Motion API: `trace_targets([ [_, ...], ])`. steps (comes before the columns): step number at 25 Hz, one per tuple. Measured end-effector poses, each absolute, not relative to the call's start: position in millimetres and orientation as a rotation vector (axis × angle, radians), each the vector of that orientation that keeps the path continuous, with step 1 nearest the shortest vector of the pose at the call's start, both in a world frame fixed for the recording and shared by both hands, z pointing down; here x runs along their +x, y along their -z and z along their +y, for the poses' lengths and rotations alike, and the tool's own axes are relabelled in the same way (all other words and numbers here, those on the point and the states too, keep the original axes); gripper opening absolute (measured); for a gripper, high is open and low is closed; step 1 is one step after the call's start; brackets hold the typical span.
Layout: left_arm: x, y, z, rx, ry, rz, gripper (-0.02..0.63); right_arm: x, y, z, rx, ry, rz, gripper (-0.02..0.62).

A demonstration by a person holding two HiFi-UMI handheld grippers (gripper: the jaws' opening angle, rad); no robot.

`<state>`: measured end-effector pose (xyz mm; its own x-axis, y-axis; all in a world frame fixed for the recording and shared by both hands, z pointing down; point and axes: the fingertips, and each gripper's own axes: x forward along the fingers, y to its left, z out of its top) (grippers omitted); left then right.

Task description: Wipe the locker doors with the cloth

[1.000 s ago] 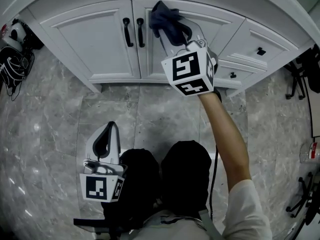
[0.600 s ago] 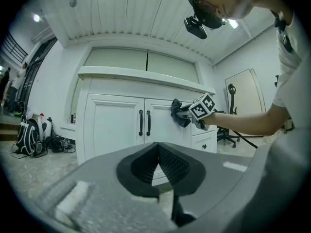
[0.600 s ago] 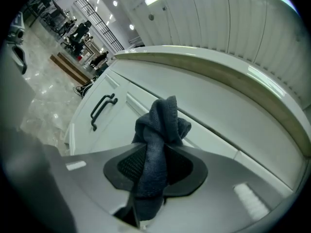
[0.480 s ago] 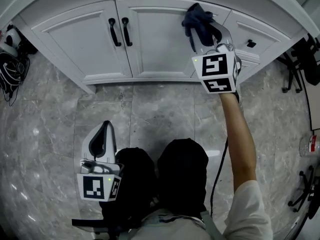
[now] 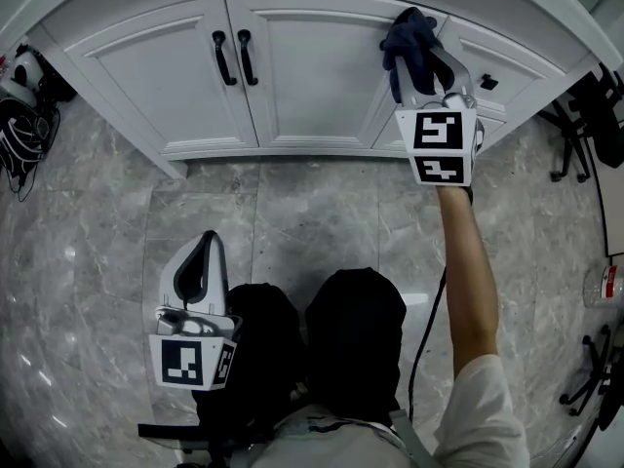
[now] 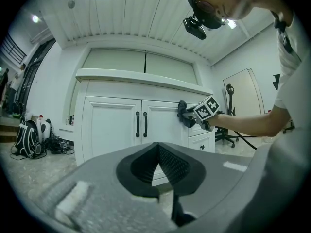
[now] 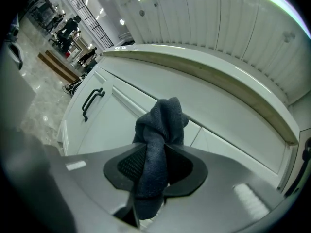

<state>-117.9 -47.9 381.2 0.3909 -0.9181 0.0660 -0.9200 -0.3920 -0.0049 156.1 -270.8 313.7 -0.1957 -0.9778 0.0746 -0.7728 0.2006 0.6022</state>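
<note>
Cloth (image 5: pixel 405 39) between right gripper (image 5: pixel 425 66) jaws (against door (image 5: pixel 312 66))

- Cloth (image 7: pixel 160 125), centre frame: was dark blue fabric with a soft, nubby, matt pile.
- Locker doors (image 5: pixel 302 76), upper frame: were white painted panels, smooth, with a satin sheen.
- Door handles (image 5: pixel 231 57): were black, matt and metal-looking.
- Floor (image 5: pixel 312 213): was grey veined stone-look tile, polished and glossy.
- Left gripper (image 6: pixel 158 152) and right gripper (image 7: pixel 158 154): were matt grey plastic, faintly grainy. The pads (image 6: pixel 172 161) looked black and finely ribbed.
</note>
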Motion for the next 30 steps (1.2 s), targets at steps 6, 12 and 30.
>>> trace_targets([
  [6,-116.5,-384.0,-47.7,2.595,-0.082,-1.699,0.002,92.1,-328.2,-253.3,1.522,0.662,-2.172,0.107],
  [12,-121.6,-383.8,-45.4,2.586,-0.082,-1.709,0.002,2.8,-364.9,-258.1,1.347,0.622,-2.277,0.107],
  [30,-133.2,-384.0,-43.4,2.574,-0.105,-1.736,0.002,17.8,-410.4,-286.8,1.326,0.542,-2.178,0.106],
])
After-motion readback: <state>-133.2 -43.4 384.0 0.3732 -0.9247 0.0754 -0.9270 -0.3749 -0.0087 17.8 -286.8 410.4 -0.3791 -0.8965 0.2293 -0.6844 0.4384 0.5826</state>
